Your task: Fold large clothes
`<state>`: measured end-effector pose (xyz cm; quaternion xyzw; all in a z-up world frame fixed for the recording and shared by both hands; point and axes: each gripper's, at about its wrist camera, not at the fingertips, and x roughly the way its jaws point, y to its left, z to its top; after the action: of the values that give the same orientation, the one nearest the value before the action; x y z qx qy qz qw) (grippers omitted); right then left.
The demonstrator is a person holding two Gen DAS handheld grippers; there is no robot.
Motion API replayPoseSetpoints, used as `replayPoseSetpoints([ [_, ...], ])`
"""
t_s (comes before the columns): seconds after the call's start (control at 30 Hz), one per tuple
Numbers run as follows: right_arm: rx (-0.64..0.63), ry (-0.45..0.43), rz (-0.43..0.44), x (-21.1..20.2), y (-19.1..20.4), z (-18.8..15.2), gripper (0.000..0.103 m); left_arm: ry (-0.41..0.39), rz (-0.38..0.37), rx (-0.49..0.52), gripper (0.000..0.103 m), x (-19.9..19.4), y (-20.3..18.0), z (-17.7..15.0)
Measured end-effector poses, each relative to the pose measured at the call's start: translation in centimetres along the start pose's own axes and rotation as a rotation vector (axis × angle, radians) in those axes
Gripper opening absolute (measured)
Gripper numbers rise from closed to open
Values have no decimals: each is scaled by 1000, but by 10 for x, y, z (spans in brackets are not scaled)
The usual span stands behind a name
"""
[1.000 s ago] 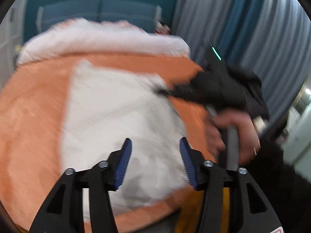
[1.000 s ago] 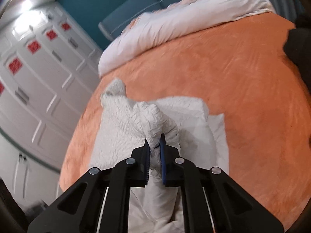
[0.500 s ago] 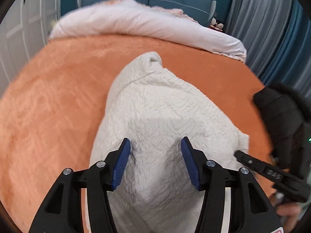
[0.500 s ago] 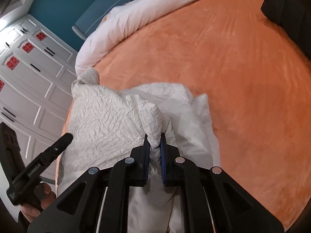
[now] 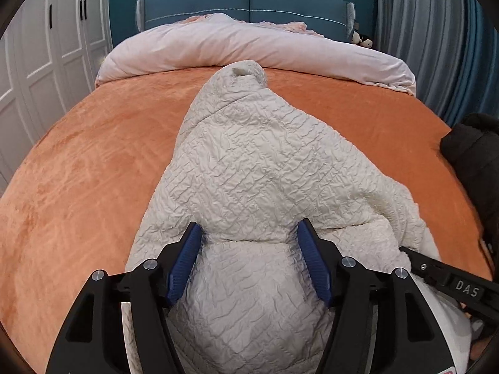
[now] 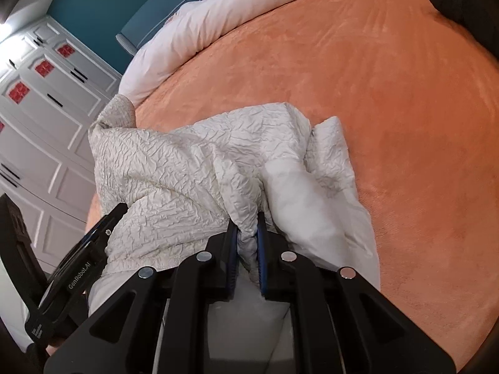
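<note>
Folding a cream quilted garment (image 5: 255,168) on the orange bed (image 5: 78,168).

A bunched fold of the padded fabric is pinched fast in the nearly closed right tool (image 6: 248,249), while the left tool (image 5: 249,258), its jaws just widened, is set astride a hump of cloth without pressing on it. The piece is judged soft, puffy, light and a little slippery over its smooth lining; hold is best taken at seams or hem edges, where layers are gathered thin.
</note>
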<state>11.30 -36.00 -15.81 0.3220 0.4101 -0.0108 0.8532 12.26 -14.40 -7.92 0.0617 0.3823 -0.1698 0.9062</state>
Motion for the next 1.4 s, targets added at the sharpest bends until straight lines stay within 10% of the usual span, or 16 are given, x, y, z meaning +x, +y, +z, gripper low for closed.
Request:
replayPoseSetpoints([
  [0.27,-28,-54,-42,-98,31,-5,22,25,-35,27,76,-71,19,6],
  [0.53,-57,48,-51,-117,39,-101,56,189,-108,-51,80,-116,57,-57],
  [0.7,-52,32,-4,-117,42,-115,6,241,-81,-36,81,-113,54,-85],
  [0.87,-98,-66,-42,-167,55,-114,2,233,-17,11,81,-122,51,-86],
  [1.13,-36,102,-161,-100,24,-148,4,248,10,46,83,-116,44,-96],
  [1.4,-3,-35,-149,-172,40,-115,15,244,38,26,78,-119,48,-88],
])
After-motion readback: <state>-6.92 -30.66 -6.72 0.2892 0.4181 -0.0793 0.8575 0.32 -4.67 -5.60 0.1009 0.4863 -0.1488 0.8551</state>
